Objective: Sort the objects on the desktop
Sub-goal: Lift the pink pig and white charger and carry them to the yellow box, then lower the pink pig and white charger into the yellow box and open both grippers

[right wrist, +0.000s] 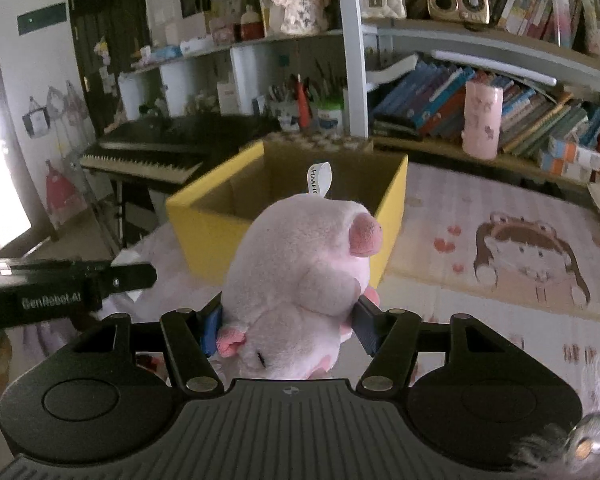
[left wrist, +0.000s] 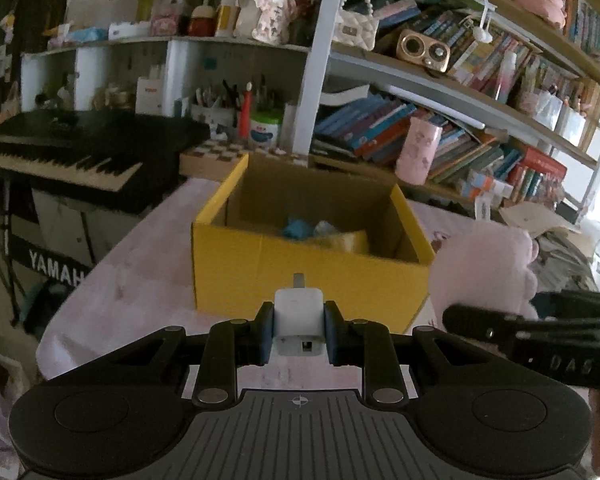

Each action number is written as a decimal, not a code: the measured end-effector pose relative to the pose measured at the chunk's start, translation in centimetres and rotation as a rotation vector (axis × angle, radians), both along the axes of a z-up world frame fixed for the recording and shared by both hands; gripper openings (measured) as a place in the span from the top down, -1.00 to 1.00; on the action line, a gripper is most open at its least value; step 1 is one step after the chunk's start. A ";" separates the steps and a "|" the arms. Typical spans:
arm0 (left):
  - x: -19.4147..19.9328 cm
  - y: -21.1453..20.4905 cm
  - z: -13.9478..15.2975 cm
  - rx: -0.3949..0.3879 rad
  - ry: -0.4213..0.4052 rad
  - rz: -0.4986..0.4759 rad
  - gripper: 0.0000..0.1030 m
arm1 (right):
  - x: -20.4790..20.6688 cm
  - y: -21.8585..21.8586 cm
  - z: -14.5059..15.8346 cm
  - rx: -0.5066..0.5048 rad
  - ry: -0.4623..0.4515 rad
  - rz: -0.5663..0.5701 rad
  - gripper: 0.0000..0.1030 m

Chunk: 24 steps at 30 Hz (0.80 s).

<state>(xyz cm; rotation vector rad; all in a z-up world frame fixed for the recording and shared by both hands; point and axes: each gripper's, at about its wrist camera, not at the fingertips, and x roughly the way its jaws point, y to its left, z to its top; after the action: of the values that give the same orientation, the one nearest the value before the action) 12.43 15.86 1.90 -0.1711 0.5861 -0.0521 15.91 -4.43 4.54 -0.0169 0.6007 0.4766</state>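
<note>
My left gripper [left wrist: 299, 330] is shut on a small white charger plug [left wrist: 299, 318], held just short of the yellow cardboard box [left wrist: 300, 272]. Inside that box lie a blue item [left wrist: 296, 229] and a yellowish one [left wrist: 346, 240]. My right gripper [right wrist: 290, 326] is shut on a pink plush pig [right wrist: 304, 264] with a white tag, carried in front of the same yellow box [right wrist: 204, 220]. In the left wrist view the plush pig [left wrist: 488, 264] and the right gripper's black arm [left wrist: 540, 332] show at the right edge. The left gripper's arm [right wrist: 60, 288] shows at the left of the right wrist view.
The box stands on a table with a pink cartoon-print cloth [right wrist: 520, 260]. Behind it are a checkerboard [left wrist: 220, 152], a pink cup [left wrist: 418, 150], pen holders and shelves of books [left wrist: 440, 128]. A black keyboard piano [left wrist: 80, 152] stands off the table's left side.
</note>
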 end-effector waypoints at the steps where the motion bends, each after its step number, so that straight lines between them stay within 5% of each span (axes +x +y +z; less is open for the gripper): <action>1: 0.5 0.0 0.2 0.003 -0.005 0.002 0.54 | 0.7 0.0 0.3 0.007 -0.010 0.003 -0.16; 17: 9.0 -0.9 2.8 0.058 -0.091 0.079 0.54 | 10.8 0.8 2.1 0.003 -0.108 0.101 -0.17; 24: 14.4 -1.0 0.3 0.111 -0.001 0.087 0.54 | 14.9 2.9 -0.2 -0.126 -0.103 0.185 -0.17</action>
<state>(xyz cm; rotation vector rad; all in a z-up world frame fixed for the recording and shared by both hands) 26.81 14.89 2.23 -0.0885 0.5787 0.0648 30.85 -1.53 4.33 -0.2170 0.5293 0.6130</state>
